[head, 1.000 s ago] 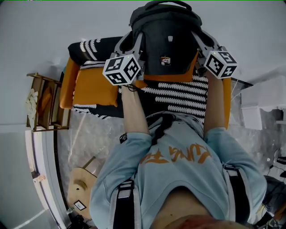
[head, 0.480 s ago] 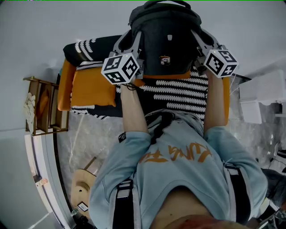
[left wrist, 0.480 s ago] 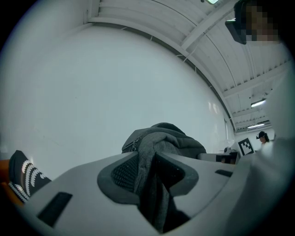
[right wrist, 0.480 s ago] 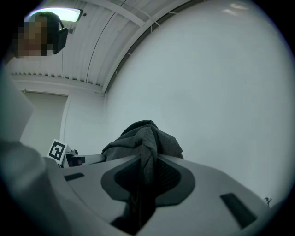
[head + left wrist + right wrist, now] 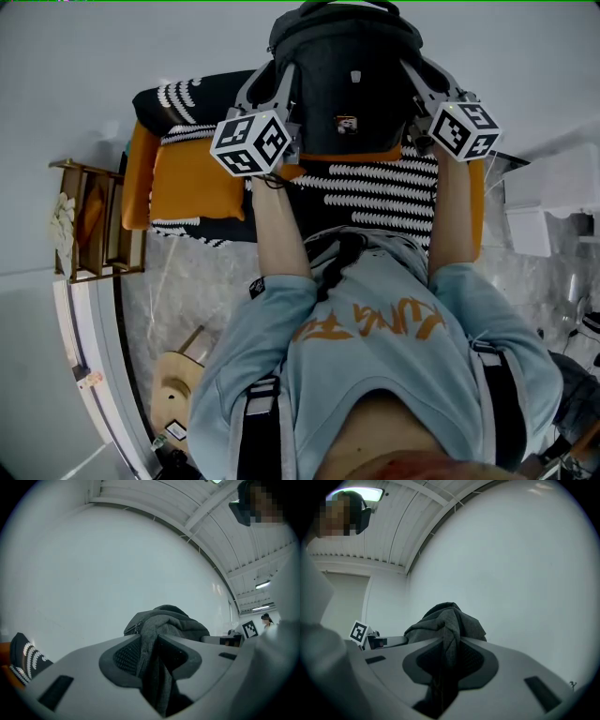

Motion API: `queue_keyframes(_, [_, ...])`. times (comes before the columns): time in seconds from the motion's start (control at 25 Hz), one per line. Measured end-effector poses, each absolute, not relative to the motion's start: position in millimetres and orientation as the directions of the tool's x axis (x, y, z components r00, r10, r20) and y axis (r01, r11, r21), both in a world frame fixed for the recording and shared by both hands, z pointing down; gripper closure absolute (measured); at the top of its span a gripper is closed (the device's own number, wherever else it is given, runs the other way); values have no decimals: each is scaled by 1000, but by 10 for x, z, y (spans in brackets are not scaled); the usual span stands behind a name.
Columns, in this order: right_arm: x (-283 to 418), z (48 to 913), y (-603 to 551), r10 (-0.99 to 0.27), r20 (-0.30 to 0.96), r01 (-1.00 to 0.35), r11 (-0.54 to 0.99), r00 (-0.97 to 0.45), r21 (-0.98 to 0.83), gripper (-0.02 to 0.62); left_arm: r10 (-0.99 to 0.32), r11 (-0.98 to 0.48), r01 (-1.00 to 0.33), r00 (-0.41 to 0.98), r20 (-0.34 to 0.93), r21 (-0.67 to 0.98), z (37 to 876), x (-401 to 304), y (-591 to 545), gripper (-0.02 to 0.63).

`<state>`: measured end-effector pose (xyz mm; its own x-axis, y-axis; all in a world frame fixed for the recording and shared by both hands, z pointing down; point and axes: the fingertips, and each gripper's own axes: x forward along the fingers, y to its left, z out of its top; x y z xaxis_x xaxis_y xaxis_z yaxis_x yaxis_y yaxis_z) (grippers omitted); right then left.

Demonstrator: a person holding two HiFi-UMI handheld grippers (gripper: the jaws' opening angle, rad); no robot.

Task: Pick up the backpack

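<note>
A dark grey backpack [image 5: 347, 70] hangs in the air in front of the white wall, held between both grippers in the head view. My left gripper [image 5: 279, 80] is shut on the bag's left side; its own view shows grey fabric [image 5: 154, 653] pinched between the pads. My right gripper [image 5: 419, 80] is shut on the bag's right side, with a fold of the backpack [image 5: 447, 634] squeezed between its pads. Both grippers point level toward the wall.
Below the bag lies a bed with orange bedding [image 5: 192, 183] and a black-and-white patterned blanket [image 5: 380, 202]. A wooden rack [image 5: 94, 220] stands at the left and a round wooden stool [image 5: 178, 389] at the lower left. A white box [image 5: 539, 206] sits at the right.
The backpack and both grippers have shifted slightly upward in the head view; the grip on both sides is unchanged.
</note>
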<state>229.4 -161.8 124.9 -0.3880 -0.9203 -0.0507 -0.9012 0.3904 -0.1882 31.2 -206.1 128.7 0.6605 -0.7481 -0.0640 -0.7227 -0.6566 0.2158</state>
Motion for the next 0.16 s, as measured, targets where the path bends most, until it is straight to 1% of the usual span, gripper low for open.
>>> queue_keyframes(0.16, [2290, 1319, -1531, -920, -46, -901, 392, -390, -189, 509, -750, -654, -724, 658, -66, 219, 1336, 307, -1980, 474])
